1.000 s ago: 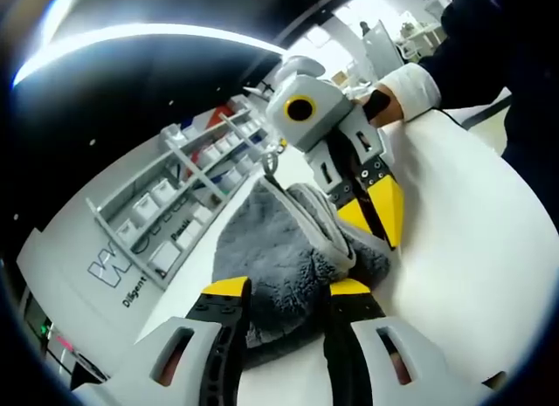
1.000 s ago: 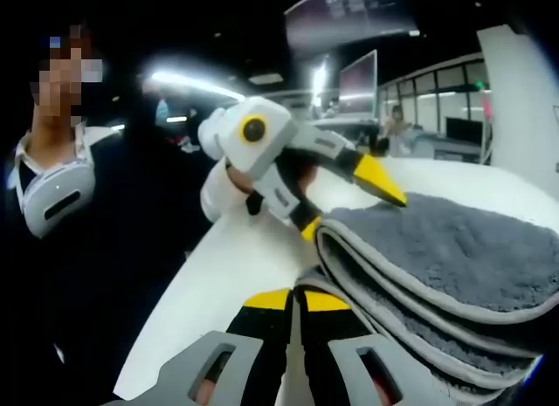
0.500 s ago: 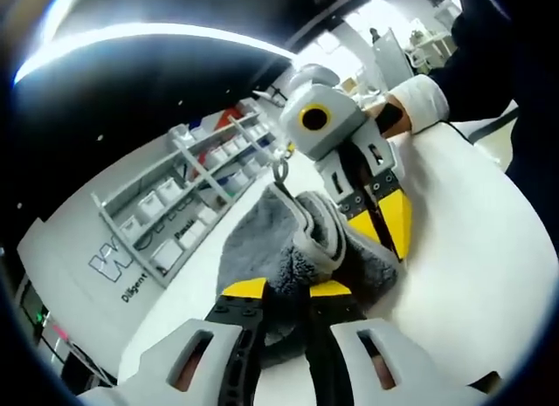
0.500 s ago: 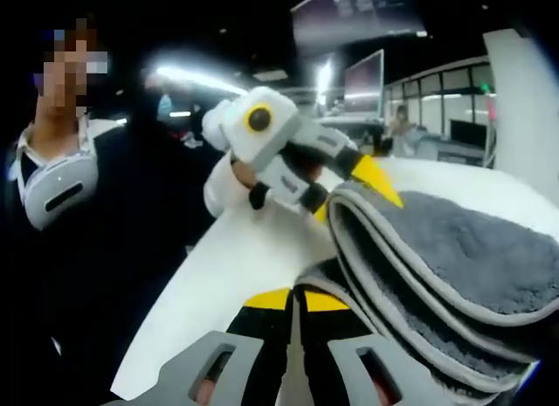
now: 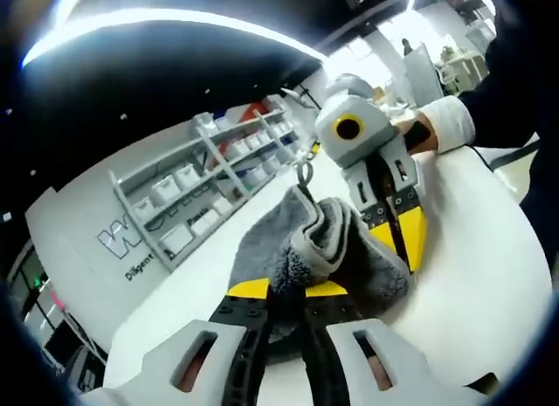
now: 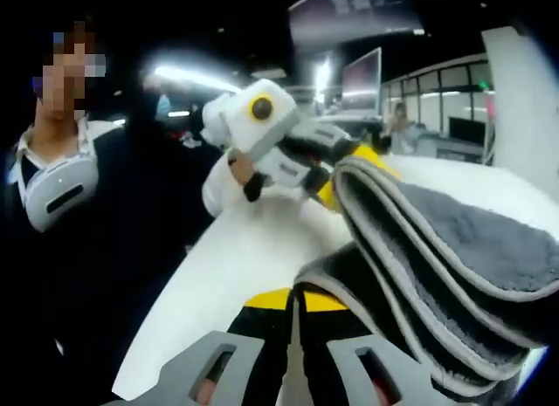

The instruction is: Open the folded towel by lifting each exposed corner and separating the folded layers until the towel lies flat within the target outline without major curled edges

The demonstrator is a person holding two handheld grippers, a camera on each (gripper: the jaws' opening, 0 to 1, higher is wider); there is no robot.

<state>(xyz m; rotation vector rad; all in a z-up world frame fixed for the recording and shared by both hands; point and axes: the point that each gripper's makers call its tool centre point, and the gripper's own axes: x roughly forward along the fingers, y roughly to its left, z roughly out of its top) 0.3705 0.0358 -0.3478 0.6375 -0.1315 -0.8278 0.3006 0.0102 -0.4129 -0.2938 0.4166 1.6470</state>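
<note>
A grey towel point(image 5: 278, 238) with a pale edge lies bunched on the white table point(image 5: 489, 275). My left gripper point(image 5: 288, 289) is shut on a raised fold of it, with pile showing between the yellow tips. From the right, my right gripper point(image 5: 400, 236) reaches in along the towel's right side. In the right gripper view, the towel point(image 6: 454, 275) rises as several stacked layers. My right gripper point(image 6: 295, 299) is shut on its lower edge. Across from it, the left gripper point(image 6: 345, 179) pinches the top layer, lifted off the table point(image 6: 236, 258).
A shelf rack of white bins point(image 5: 201, 196) stands beyond the table's far edge. A white sleeve point(image 5: 450, 122) holds the right gripper. A person point(image 6: 61, 188) stands at the table's left side. Monitors point(image 6: 362, 79) sit far behind.
My left gripper has shut on the towel fold and lifted it. The top layers now stand higher and steeper. The right gripper keeps its hold.
</note>
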